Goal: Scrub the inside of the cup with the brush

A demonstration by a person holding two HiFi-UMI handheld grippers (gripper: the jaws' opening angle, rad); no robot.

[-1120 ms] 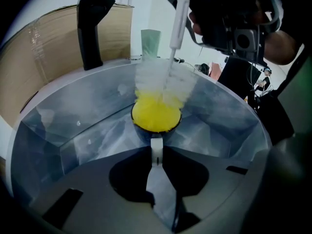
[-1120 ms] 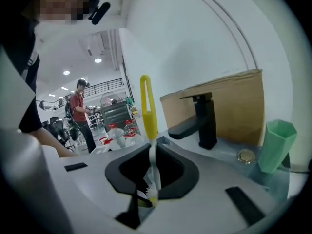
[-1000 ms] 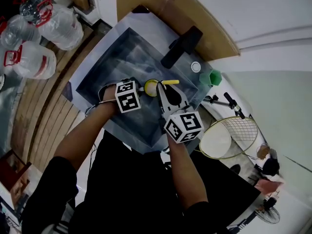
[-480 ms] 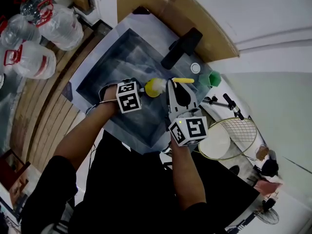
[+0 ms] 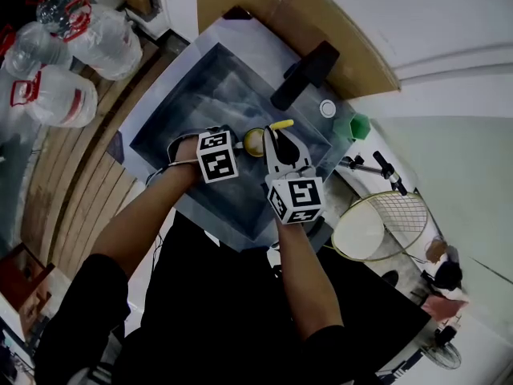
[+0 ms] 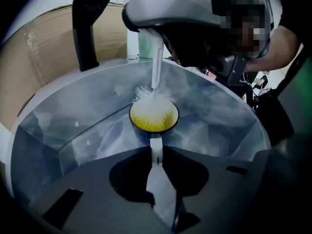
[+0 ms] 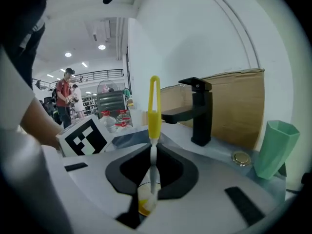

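A cup [image 6: 153,117] with a yellow inside hangs over the grey sink basin [image 5: 200,95]. My left gripper [image 6: 156,149] is shut on its white handle. The brush's white bristles [image 6: 150,100] sit in the cup's mouth, and its shaft rises to my right gripper [image 6: 195,13] above. In the right gripper view my right gripper [image 7: 153,156] is shut on the brush's white shaft, the yellow grip [image 7: 154,106] stands up, and the cup [image 7: 145,204] shows below the jaws. In the head view the cup [image 5: 255,141] lies between the left gripper [image 5: 239,145] and right gripper [image 5: 275,146].
A black faucet [image 5: 303,74] stands at the sink's far rim, with a round metal button [image 5: 327,108] and a green tumbler [image 5: 357,125] beside it. Cardboard [image 5: 264,14] backs the sink. Large water bottles [image 5: 56,95] stand at the left, and a racket [image 5: 377,223] lies at the right.
The right gripper swung out to the right with the brush half a second ago and has come back, so the bristles are in the cup again. The left gripper keeps holding the cup.
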